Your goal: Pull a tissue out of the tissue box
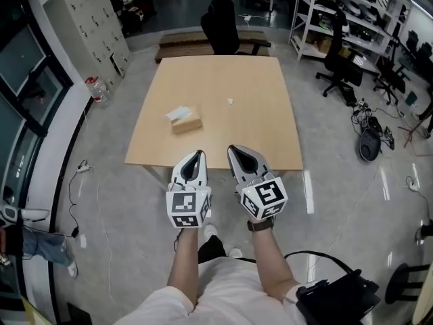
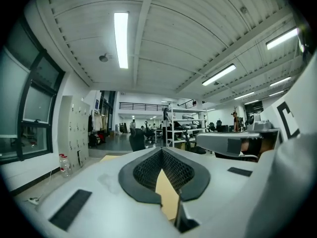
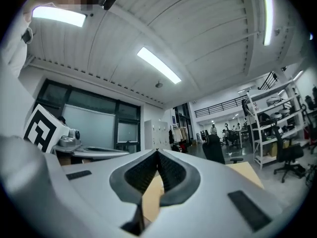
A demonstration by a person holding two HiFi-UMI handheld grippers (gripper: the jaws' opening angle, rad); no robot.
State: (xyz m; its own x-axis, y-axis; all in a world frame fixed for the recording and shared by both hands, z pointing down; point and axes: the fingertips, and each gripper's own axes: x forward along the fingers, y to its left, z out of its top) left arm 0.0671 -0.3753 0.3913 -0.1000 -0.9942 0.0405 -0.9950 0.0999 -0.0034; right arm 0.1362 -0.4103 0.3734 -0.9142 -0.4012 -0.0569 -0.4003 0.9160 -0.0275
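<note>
Both hand-held grippers have their jaws together and empty. Left hand-held gripper: in the left gripper view its two dark pads meet at the tips, with only a sliver of tan surface showing through the gap below them. Right hand-held gripper: same in the right gripper view, pads meeting at the tip, nothing between them. I have the two side by side, close but not touching, pointing level toward the surface. Their tips are at its near edge, around the middle. The marker cubes sit behind, over the grey floor. Forearms and a white shirt show at the bottom of the head view.

Tissue box: tan, lying on the surface in the near-left part, closer to the left edge than to the middle, slightly skewed to the edges. A white tissue sticks up out of its top. The box is well apart from both hand-held grippers, ahead and left of the left one.

A small white scrap lies alone past the middle of the surface toward the far edge, apart from the box. I can't tell what it is.

A black office chair stands beyond the far edge. A red-capped plastic bottle stands on the floor off the far-left corner, near a grey locker cabinet. White shelving runs off the right side, with another black chair in front of it.
</note>
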